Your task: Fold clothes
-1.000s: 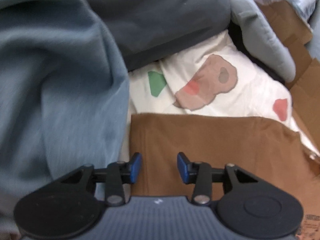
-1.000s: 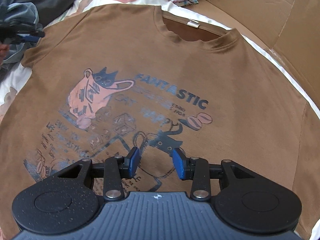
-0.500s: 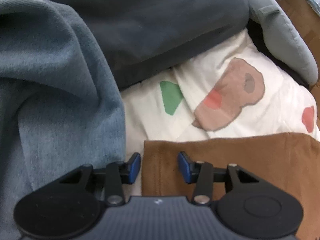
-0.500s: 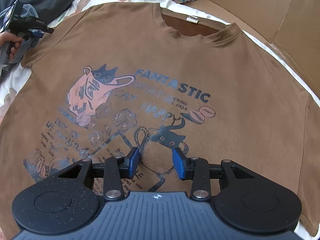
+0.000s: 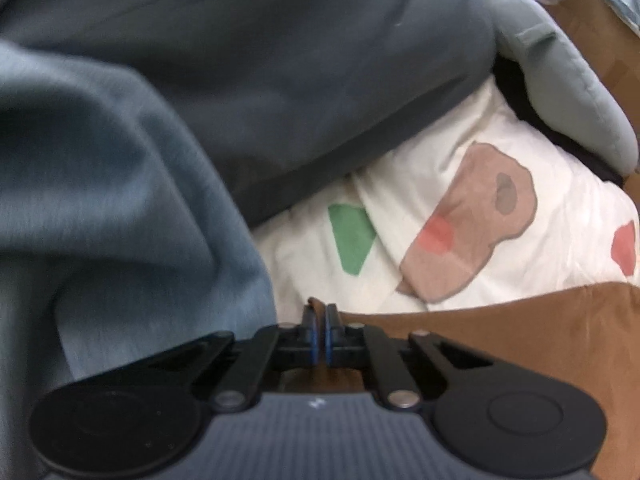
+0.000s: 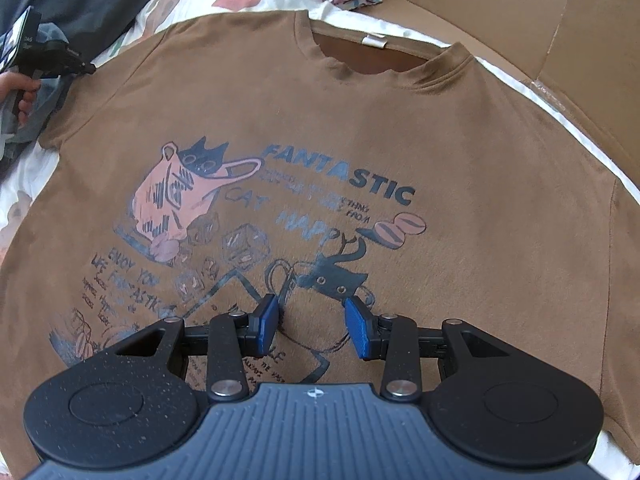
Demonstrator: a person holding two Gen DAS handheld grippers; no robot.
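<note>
one brown t-shirt (image 6: 400,128) lies spread flat, print side up, on a white bedsheet (image 5: 460,184) patterned with coloured shapes. the left gripper (image 5: 319,320) has its two blue-padded fingers pressed together on a small fold at the edge of the shirt's sleeve, seen in the right wrist view at the far left, where one hand (image 6: 20,92) grips the tool's handle. the right gripper (image 6: 312,322) hovers over the lower middle of the shirt's print with its two fingers spread wide apart and nothing between them. beside the sleeve sit two other garments: a blue-grey one (image 5: 100,208) bunched just left of the closed claw, and a dark grey one (image 5: 280,72) beyond it. one grey pillow (image 5: 560,80) rests at the sheet's far side, against brown cardboard (image 6: 540,12).
</note>
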